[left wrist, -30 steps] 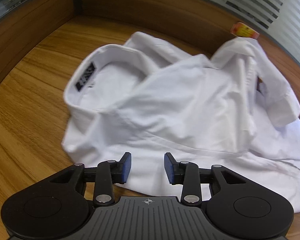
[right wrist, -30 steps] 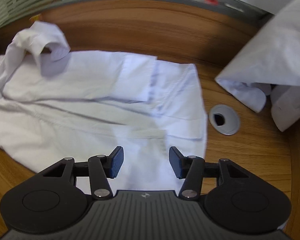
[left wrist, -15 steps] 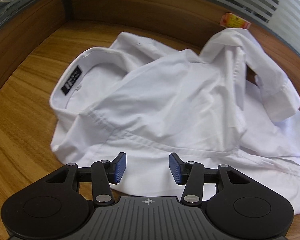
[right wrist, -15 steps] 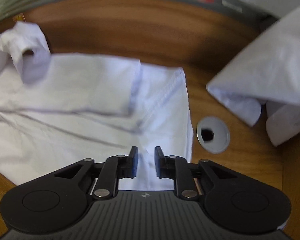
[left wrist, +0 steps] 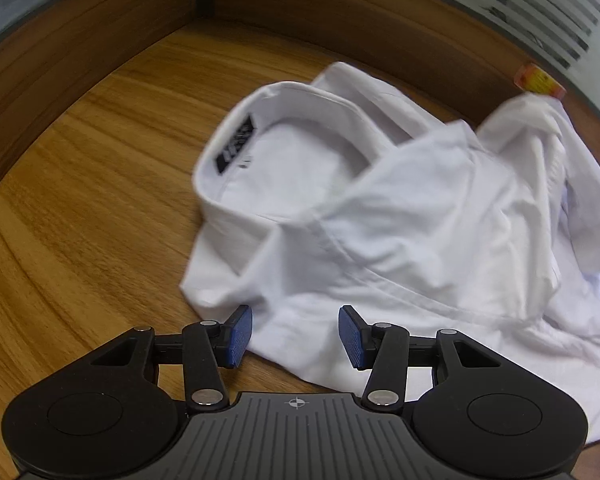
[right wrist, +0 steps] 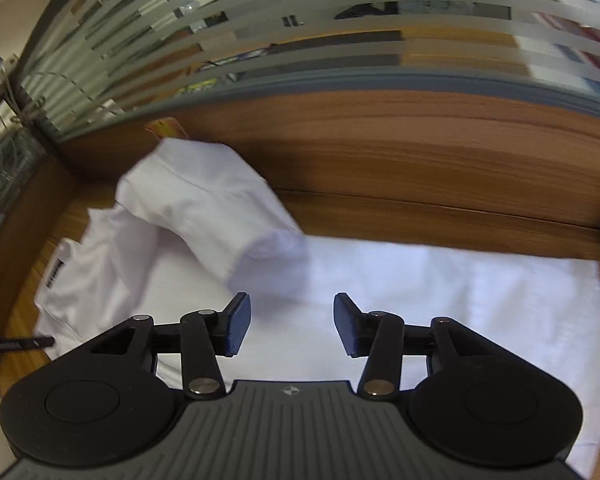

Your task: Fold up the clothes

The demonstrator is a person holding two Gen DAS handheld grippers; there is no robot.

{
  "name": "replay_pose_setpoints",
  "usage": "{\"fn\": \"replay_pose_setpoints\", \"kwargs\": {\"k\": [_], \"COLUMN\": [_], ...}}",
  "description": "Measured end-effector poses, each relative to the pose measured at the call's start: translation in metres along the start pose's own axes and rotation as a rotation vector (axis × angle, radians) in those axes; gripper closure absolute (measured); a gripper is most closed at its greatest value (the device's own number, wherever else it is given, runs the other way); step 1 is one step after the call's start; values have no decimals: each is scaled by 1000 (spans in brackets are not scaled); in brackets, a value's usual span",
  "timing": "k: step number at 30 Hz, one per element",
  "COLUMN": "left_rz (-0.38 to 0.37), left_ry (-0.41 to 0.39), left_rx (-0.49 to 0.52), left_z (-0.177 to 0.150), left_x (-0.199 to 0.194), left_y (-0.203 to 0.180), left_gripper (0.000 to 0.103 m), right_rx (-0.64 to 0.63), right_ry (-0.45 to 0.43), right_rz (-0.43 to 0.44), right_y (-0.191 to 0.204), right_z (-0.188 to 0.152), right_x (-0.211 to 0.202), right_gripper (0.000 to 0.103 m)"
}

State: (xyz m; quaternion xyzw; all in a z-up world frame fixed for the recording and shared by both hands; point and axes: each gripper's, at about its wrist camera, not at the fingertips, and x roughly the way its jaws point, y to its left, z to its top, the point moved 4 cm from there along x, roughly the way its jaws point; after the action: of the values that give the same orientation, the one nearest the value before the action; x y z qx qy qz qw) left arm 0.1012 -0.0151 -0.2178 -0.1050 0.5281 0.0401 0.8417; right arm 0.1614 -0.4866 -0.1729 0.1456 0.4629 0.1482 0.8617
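White cotton fills the left wrist view: the shirt lies rumpled on the wooden desk, its collar with a dark label facing up. The left gripper hangs over the shirt's near edge, jaws apart, gripping nothing. An orange tag sits by the back panel.

From the right wrist view, the sleeve stands humped over the flat shirt body. The right gripper, jaws just reopened, holds nothing. Only here, striped frosted glass shows above the wooden panel.
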Motion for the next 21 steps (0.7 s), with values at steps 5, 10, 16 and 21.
{"fn": "replay_pose_setpoints", "kwargs": {"k": [5,10,16,21], "left_rz": [-29,-38,-45,-45], "left_ry": [34,58,74,75], "left_rx": [0,25,17,4], "left_z": [4,9,12,12], "left_x": [10,15,18,18], "left_y": [10,9,11,12], "left_gripper": [52,52,52,52], "right_rx": [85,180,247,140], "right_ry": [11,44,42,-1], "right_rz": [64,72,140,104], "right_y": [22,23,23,37], "right_z": [20,29,32,34], "right_x": [28,61,72,30], "right_gripper": [41,40,94,101]}}
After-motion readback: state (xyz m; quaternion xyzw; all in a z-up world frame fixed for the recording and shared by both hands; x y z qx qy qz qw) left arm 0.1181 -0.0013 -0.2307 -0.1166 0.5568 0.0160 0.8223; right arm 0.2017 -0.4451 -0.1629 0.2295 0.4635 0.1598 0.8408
